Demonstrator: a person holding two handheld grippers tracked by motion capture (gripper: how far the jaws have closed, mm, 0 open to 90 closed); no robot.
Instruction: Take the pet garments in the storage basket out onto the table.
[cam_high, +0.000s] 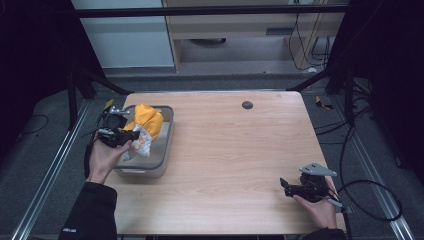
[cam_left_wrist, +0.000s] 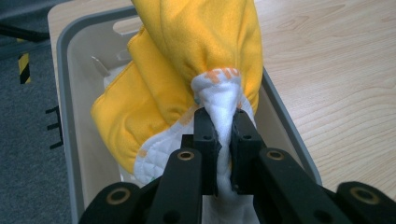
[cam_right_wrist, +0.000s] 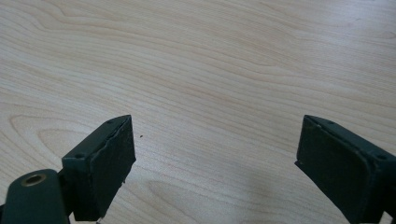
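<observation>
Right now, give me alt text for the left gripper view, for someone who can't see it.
The left gripper pinches a white fold of a yellow and white cloth, holding it above an open grey bin. The bin sits on a light wooden table.

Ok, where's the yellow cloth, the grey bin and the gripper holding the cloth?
yellow cloth (cam_left_wrist: 205, 42), left gripper view, on its yellow folds.
grey bin (cam_high: 167, 131), high view, on its right wall.
left gripper (cam_left_wrist: 223, 133), left gripper view, between its fingertips, clamped on the cloth's white edge.
</observation>
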